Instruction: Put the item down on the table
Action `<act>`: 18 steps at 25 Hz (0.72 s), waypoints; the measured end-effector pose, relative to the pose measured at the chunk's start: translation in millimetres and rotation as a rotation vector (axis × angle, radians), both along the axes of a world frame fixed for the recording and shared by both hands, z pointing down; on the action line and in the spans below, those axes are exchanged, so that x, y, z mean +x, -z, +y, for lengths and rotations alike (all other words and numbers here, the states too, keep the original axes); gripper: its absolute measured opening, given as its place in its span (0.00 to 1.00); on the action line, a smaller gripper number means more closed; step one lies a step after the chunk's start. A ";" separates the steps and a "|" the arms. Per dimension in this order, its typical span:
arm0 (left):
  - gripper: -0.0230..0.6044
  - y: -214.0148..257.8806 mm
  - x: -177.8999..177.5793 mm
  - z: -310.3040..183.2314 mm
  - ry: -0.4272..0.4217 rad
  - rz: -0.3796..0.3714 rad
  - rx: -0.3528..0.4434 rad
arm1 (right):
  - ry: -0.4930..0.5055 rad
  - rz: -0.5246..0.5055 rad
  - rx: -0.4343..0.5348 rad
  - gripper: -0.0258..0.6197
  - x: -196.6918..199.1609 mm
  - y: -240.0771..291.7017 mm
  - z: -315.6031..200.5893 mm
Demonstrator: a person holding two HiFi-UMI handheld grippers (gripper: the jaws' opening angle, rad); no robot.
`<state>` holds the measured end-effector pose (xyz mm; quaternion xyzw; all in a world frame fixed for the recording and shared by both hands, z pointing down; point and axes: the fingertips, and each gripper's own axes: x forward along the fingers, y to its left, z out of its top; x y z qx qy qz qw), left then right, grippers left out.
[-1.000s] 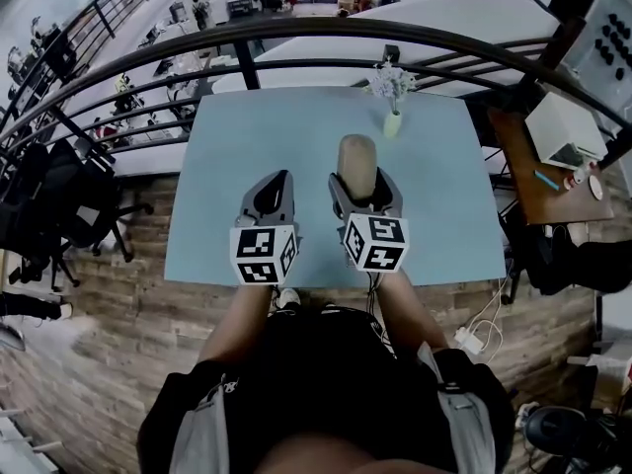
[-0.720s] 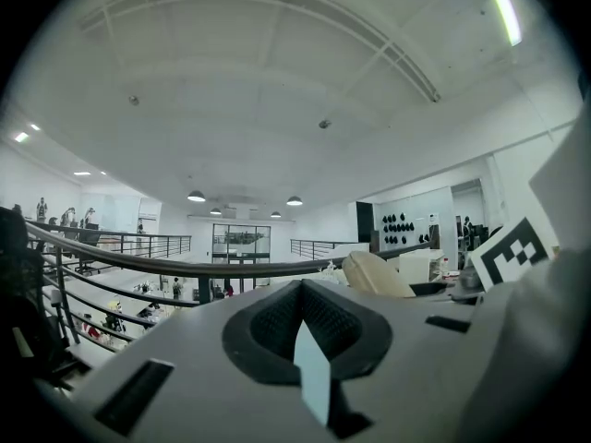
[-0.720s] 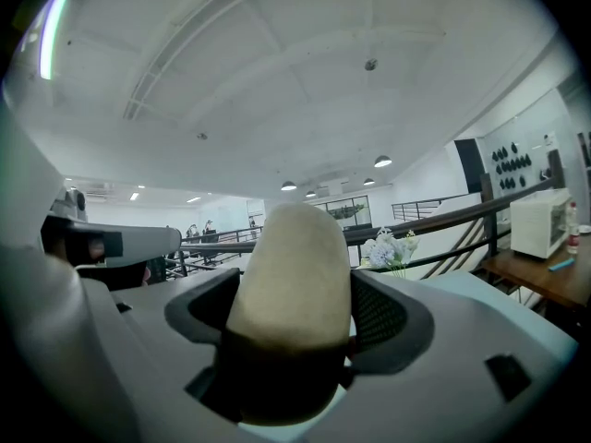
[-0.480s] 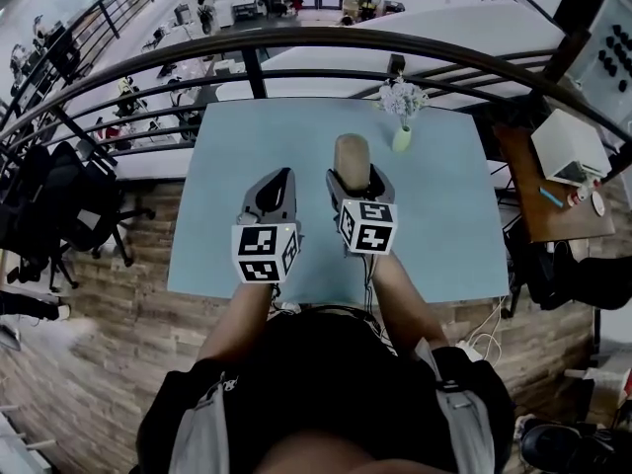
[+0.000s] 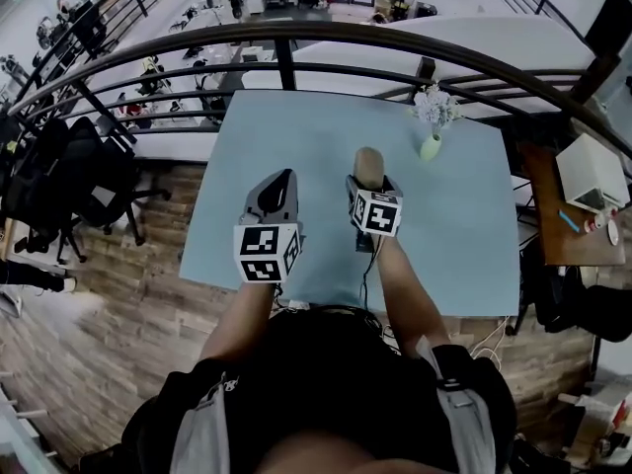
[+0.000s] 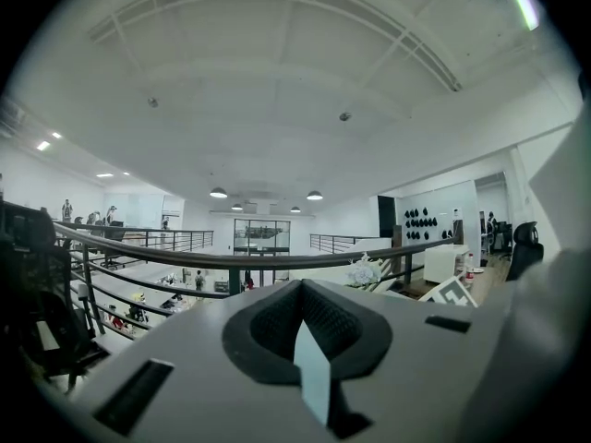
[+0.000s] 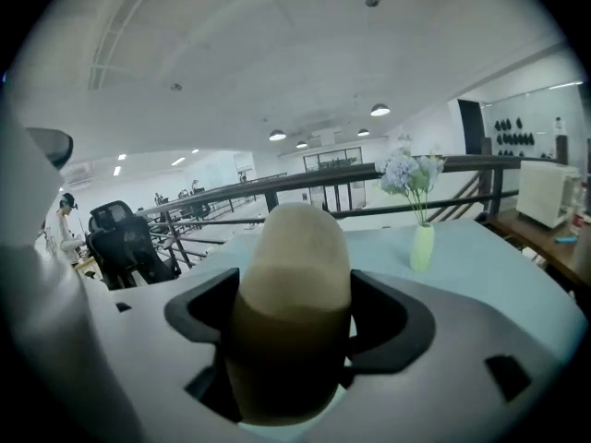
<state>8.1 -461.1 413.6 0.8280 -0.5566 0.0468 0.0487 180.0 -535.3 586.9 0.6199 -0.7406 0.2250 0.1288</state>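
Note:
A tan, rounded, potato-like item (image 5: 368, 163) stands upright between the jaws of my right gripper (image 5: 370, 180), which is shut on it over the middle of the light blue table (image 5: 286, 126). In the right gripper view the item (image 7: 297, 247) fills the space between the dark pads (image 7: 383, 317), with my right gripper (image 7: 294, 307) clamped on its lower half. I cannot tell whether the item's base touches the table. My left gripper (image 5: 276, 188) hovers beside it to the left, shut and holding nothing. The left gripper (image 6: 303, 326) shows its jaws together, leaving only a thin sliver.
A small pale vase with flowers (image 5: 432, 141) stands on the table's far right, also seen as the vase (image 7: 422, 245). A dark railing (image 5: 296, 38) curves behind the table. A wooden side table with a white appliance (image 5: 591, 174) is at the right, and office chairs (image 5: 69, 181) at the left.
My right gripper has moved forward and lower toward the table with the tan item in it. The left gripper has stayed where it was.

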 end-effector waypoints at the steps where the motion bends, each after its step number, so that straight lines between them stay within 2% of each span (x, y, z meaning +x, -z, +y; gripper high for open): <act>1: 0.05 -0.4 -4.1 -0.3 0.007 0.000 -0.002 | 0.001 0.003 -0.027 0.63 -0.5 -11.3 -0.5; 9: 0.05 -7.7 -31.4 -0.5 0.034 0.012 -0.030 | -0.032 0.015 -0.216 0.63 -0.6 -86.7 10.4; 18: 0.05 -13.7 -40.2 -3.8 0.029 0.009 -0.042 | -0.021 0.066 -0.345 0.64 -8.6 -138.4 26.6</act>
